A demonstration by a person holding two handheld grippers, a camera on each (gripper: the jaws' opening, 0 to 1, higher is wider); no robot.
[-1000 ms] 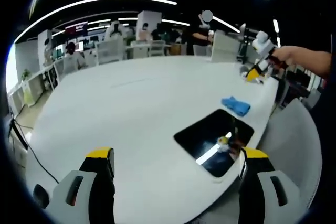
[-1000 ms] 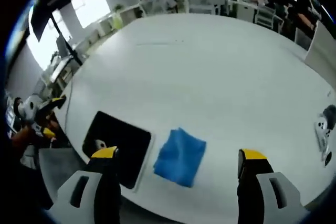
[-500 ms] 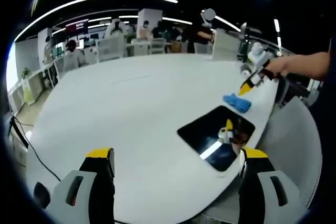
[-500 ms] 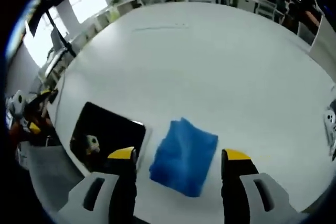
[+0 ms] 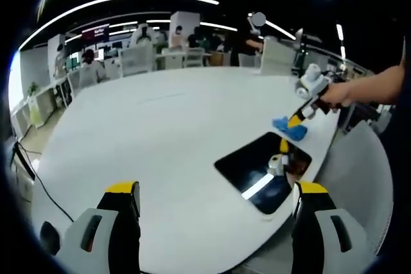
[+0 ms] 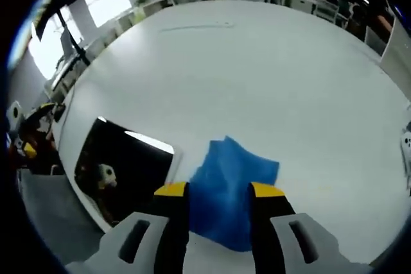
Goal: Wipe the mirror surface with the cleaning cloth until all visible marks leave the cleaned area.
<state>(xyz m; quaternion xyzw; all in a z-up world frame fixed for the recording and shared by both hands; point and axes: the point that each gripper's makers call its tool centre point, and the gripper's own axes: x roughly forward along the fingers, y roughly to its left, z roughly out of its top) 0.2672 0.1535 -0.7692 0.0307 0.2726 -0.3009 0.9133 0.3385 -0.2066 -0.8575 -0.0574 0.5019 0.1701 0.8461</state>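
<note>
Now right hand-held gripper [image 6: 218,190] straddles blue cloth [image 6: 228,190] — beside mirror [image 6: 122,165] (jaws narrowed).

Table [image 6: 270,88]: plain white, no pattern. Cleaning cloth [image 6: 225,190]: solid bright blue, at the 6 o'clock position of the right gripper view. Mirror [image 6: 119,168]: dark, near-black face with a thin white border — bright white reflected streak at its 12 o'clock edge. Right gripper [image 6: 218,190] and left gripper [image 5: 215,190]: yellow jaw tips, black inner faces, light grey bodies.
</note>
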